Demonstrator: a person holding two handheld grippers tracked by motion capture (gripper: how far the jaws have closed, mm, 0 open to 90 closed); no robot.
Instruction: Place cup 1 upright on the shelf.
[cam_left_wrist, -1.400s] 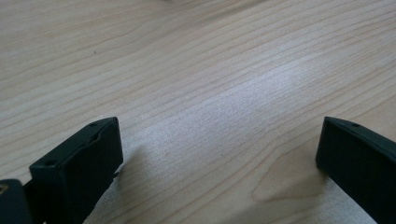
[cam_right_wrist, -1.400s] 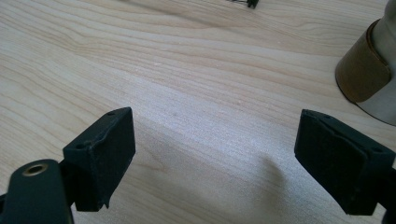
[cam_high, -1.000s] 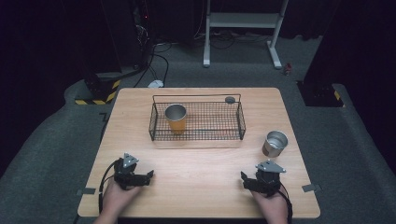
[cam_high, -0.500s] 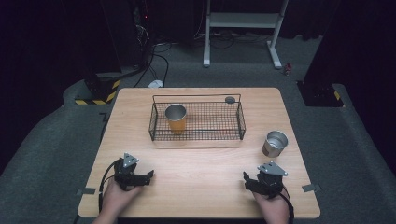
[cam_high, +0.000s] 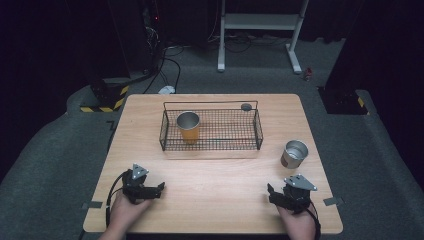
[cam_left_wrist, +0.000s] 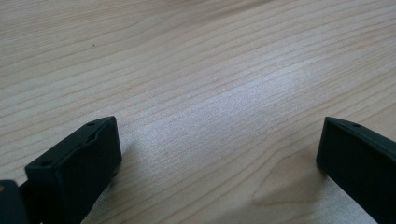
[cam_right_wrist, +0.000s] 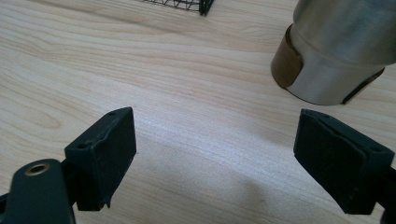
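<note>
A black wire basket (cam_high: 210, 130) stands mid-table and holds an upright orange cup with a steel rim (cam_high: 188, 126) at its left end. To its right, a steel cup (cam_high: 294, 153) stands on the bare wood; it looms in the right gripper view's upper right as the steel cup (cam_right_wrist: 336, 51). My left gripper (cam_high: 159, 189) rests near the front left edge, jaws wide apart over bare wood, left gripper (cam_left_wrist: 219, 149). My right gripper (cam_high: 280, 194) sits near the front right, just short of the steel cup, jaws open and empty, right gripper (cam_right_wrist: 215, 149).
A small dark round object (cam_high: 246, 106) sits at the basket's back right corner. The basket's near corner (cam_right_wrist: 187, 4) shows at the top of the right gripper view. The wooden table (cam_high: 215, 200) has bare wood between the grippers. Dark floor, cables and a white stand lie beyond.
The right gripper has crept slightly toward the near right edge. The left gripper and the cups hold still.
</note>
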